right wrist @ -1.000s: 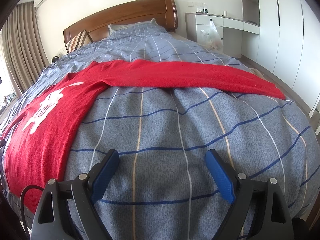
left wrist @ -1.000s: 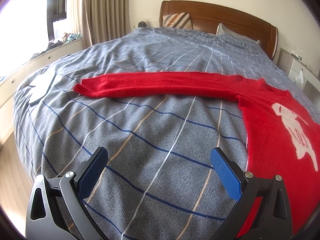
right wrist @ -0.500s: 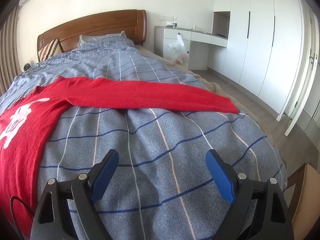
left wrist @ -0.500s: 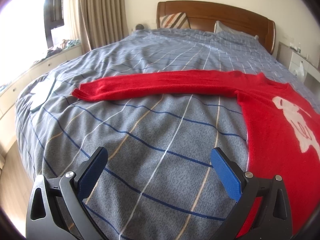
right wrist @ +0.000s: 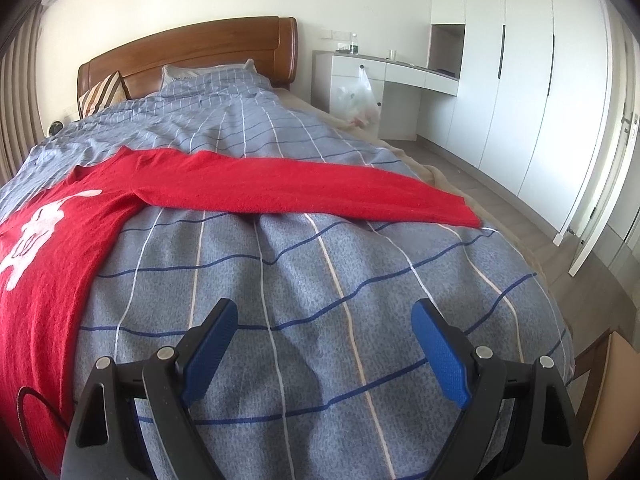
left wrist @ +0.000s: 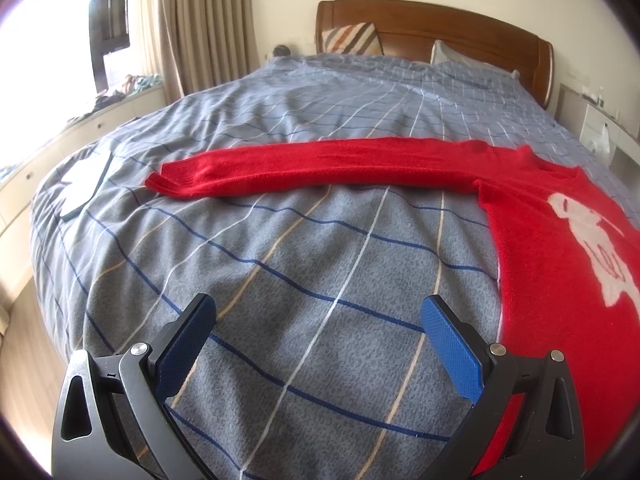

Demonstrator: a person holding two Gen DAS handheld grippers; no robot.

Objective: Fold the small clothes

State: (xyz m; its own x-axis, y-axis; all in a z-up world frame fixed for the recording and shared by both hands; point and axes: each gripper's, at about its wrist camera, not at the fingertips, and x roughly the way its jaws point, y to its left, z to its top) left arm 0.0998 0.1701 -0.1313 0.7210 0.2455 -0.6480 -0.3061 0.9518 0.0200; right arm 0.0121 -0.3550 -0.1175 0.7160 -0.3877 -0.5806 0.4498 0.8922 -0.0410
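A red sweater (left wrist: 560, 248) with a white figure on its chest lies flat on the bed, both sleeves spread out sideways. In the left wrist view its left sleeve (left wrist: 320, 168) runs across the bed and ends in a cuff (left wrist: 168, 178). In the right wrist view the sweater's body (right wrist: 52, 248) is at the left and the other sleeve (right wrist: 320, 192) reaches to the right edge of the bed. My left gripper (left wrist: 320, 340) is open and empty above the duvet, short of the sleeve. My right gripper (right wrist: 324, 340) is open and empty, also short of its sleeve.
The bed has a grey-blue checked duvet (left wrist: 304, 264), pillows and a wooden headboard (left wrist: 440, 24). A flat dark-edged object (left wrist: 82, 184) lies at the bed's left edge. Curtains and a window bench are on the left; a desk (right wrist: 384, 76), wardrobes (right wrist: 532, 80) and floor on the right.
Both grippers have shifted outward and pulled back a little, so each view now shows more of its sleeve and the room beyond. The sweater has not moved. Both grippers stay open.
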